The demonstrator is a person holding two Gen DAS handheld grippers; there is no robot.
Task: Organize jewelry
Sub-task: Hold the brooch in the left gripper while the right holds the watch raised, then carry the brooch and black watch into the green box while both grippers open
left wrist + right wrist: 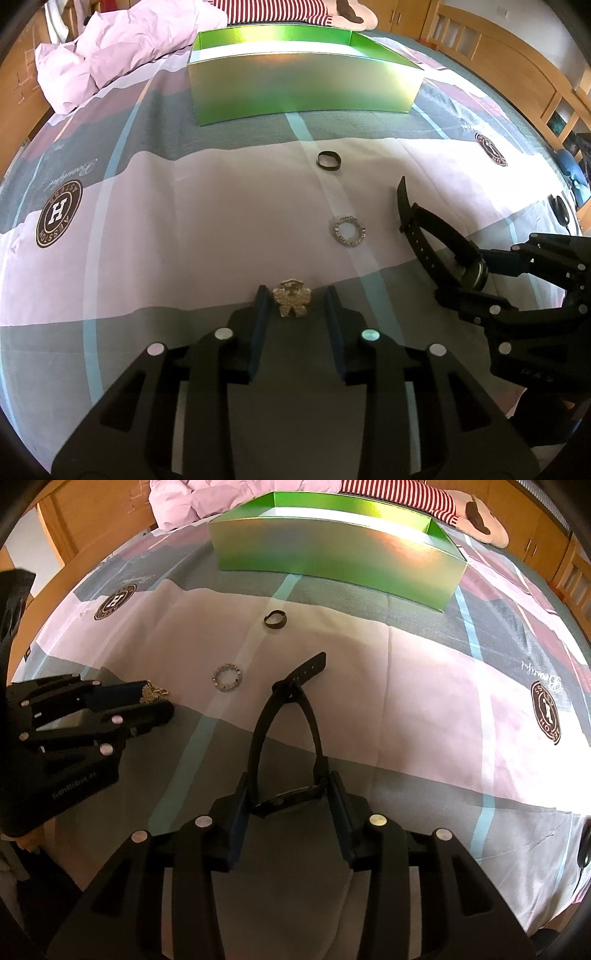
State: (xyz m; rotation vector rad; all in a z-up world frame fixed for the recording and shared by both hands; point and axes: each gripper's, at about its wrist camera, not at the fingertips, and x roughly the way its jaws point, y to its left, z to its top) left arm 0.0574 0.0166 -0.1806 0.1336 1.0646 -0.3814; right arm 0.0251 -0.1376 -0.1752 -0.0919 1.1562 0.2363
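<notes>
Two claws are busy on the bed. The left claw stands wide, with the sparkly clip between its fingers, which do not seem to touch it yet. The clip looks small, hard and bumpy, so it should be light but may slip. I think a gentle pinch on its two flat sides is best, since the little stones could pop off.

The right claw is closed on the watch, holding it by the round face near the claw. Its strap stands up in a loop with the tail pointing far. The strap looks soft and bendy, so it will flop; the hard face is the good place to hold.

Between the claws and the green box, which sits far back, lie a shiny ring and a black hair tie. Both look tiny and flat, hard to pinch off the soft sheet.
</notes>
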